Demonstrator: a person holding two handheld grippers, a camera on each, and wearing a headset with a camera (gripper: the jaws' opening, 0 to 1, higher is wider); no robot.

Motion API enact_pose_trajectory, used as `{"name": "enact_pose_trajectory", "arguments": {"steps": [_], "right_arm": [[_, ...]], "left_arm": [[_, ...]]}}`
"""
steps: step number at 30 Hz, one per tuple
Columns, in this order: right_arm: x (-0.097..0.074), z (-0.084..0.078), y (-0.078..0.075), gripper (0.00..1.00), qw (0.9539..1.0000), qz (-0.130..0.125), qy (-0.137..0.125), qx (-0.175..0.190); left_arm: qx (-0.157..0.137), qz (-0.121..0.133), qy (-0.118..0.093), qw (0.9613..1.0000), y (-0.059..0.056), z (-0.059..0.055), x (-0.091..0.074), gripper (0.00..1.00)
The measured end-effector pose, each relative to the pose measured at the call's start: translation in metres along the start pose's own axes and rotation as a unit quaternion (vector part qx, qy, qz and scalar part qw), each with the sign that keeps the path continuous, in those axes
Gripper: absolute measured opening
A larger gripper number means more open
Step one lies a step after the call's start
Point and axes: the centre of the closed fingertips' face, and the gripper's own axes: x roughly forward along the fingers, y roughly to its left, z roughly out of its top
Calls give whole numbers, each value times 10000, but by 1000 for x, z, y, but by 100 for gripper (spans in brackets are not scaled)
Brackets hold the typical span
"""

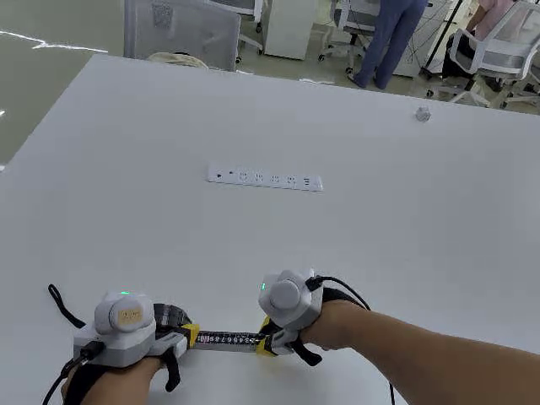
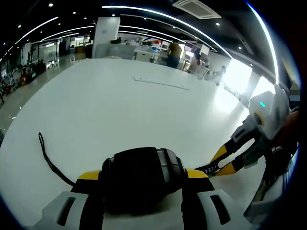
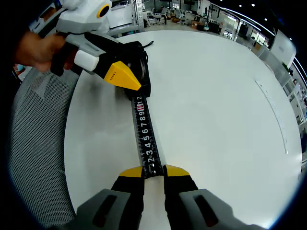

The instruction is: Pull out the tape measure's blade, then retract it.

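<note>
Left gripper [image 1: 187, 335]: jaws closed on the tape measure case [image 2: 139, 165], one yellow-tipped jaw against each flank of the case; held in the person's left hand [image 1: 114, 384] at the near edge of the table.
Right gripper [image 3: 153, 171]: jaws pinched on the free end of the blade [image 3: 144, 129], the end sitting between the two yellow tips; held in the person's right hand [image 1: 337, 325].
Tape measure case: black, resting low on the table [image 1: 253, 110] inside the left gripper's jaws, its mouth turned toward the right gripper.
Blade: dark with white numerals and a short red mark near the case; drawn out in a straight line from the case to the right gripper's tips, lying flat close to the table surface. Numerals 2 to 9 legible in the right gripper view.
Spacing of grippers: near each other, tips facing, joined by the exposed length of blade.
Lanyard [image 1: 61, 305]: black cord trailing on the table from the case, on the side of the left gripper away from the right gripper.
Power strip [image 1: 265, 178]: white, flat on the table, well beyond both grippers.
Small grey object [image 1: 423, 114]: far beyond the right gripper and off to its right; too small to identify.
</note>
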Motion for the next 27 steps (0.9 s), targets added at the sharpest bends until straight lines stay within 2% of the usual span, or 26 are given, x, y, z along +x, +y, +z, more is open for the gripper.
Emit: {"name": "enact_pose_trajectory", "arguments": {"steps": [27], "right_arm": [[6,12,0,15,10000,21,-55,-61]], "left_arm": [[-19,34,-39,10000,1,1,1,62]]}}
